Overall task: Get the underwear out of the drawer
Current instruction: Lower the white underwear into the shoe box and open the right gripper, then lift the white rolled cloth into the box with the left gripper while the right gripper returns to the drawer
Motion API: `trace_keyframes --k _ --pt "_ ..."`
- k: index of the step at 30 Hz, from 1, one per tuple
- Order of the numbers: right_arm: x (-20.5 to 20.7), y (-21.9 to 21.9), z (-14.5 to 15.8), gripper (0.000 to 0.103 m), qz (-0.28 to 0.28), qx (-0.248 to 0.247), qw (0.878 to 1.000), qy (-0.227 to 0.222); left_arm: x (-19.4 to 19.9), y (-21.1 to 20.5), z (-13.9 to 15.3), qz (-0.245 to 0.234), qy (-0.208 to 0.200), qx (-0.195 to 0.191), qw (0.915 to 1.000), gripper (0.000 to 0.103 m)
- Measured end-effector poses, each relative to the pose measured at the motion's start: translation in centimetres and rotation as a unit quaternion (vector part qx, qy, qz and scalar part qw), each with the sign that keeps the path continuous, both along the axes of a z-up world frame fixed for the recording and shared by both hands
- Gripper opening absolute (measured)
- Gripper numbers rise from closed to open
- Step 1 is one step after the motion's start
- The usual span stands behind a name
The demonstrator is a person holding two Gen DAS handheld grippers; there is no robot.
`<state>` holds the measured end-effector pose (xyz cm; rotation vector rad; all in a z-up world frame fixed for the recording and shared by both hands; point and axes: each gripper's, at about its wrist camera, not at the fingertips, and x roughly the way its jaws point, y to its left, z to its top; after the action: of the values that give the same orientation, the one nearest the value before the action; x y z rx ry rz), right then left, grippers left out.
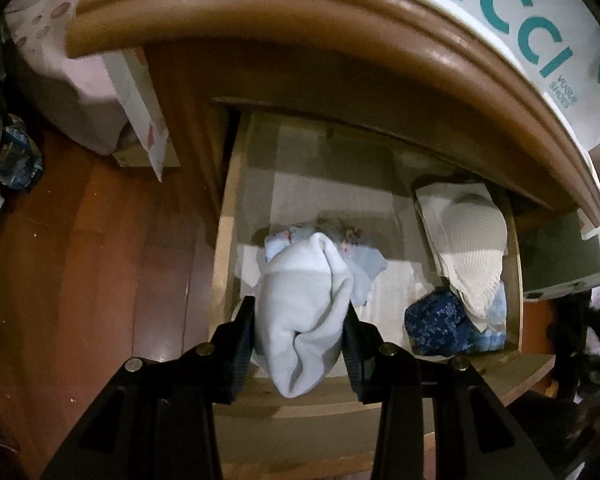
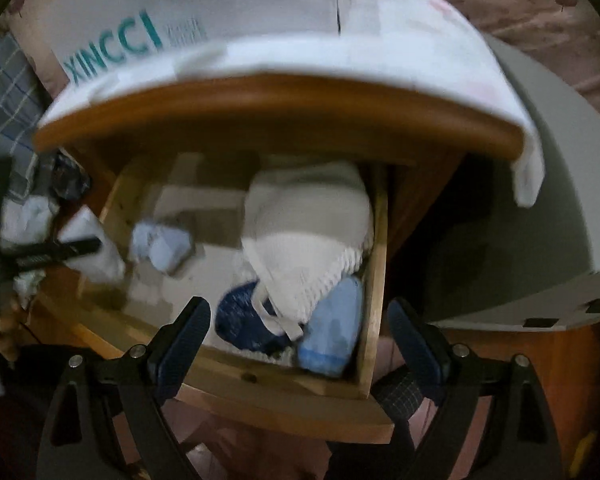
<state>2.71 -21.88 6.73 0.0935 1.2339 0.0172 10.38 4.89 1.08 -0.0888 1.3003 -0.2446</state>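
The wooden drawer (image 1: 224, 248) stands pulled out of a nightstand. My left gripper (image 1: 298, 304) is shut on a white piece of underwear (image 1: 304, 340), which hangs bunched between its pads above the drawer's front left. A pale blue piece (image 1: 364, 264) lies just under it. On the drawer's right lie a cream knitted garment (image 1: 468, 248) and a dark blue patterned one (image 1: 436, 324). My right gripper (image 2: 298, 306) is open above the drawer's (image 2: 260, 380) front right corner, over the dark blue garment (image 2: 240, 320), the cream one (image 2: 312, 232) and a light blue one (image 2: 332, 332), holding nothing.
A white shoe box with teal lettering (image 1: 520, 32) sits on the nightstand top, whose rounded edge (image 1: 340, 4) overhangs the drawer. Wooden floor (image 1: 100, 260) lies to the left. A grey box (image 2: 540, 220) stands to the right of the nightstand.
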Motion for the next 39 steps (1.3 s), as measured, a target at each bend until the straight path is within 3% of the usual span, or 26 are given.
trace_keyframes --k 5,12,19,30,39 --pt "-0.2 0.4 -1.2 0.088 0.003 0.024 1.000 -0.005 -0.5 0.7 1.0 0.012 0.002 -0.030 0.9995 0.040" --pt "-0.9 0.7 -2.5 0.088 0.007 0.016 1.000 -0.011 -1.9 0.9 4.3 0.009 -0.024 -0.010 0.9996 0.040" --pt "-1.0 1.1 -2.7 0.088 0.010 0.000 1.000 -0.016 -2.6 1.0 11.1 0.004 -0.082 -0.001 0.9966 0.040" --pt "-1.0 1.3 -3.5 0.088 0.019 -0.007 1.000 0.002 -2.1 0.0 23.9 -0.021 -0.183 -0.005 0.9829 0.040" --pt "-0.9 1.8 -4.2 0.088 0.029 -0.010 0.999 0.016 2.3 -1.6 31.3 -0.040 -0.234 0.029 0.9709 0.040"
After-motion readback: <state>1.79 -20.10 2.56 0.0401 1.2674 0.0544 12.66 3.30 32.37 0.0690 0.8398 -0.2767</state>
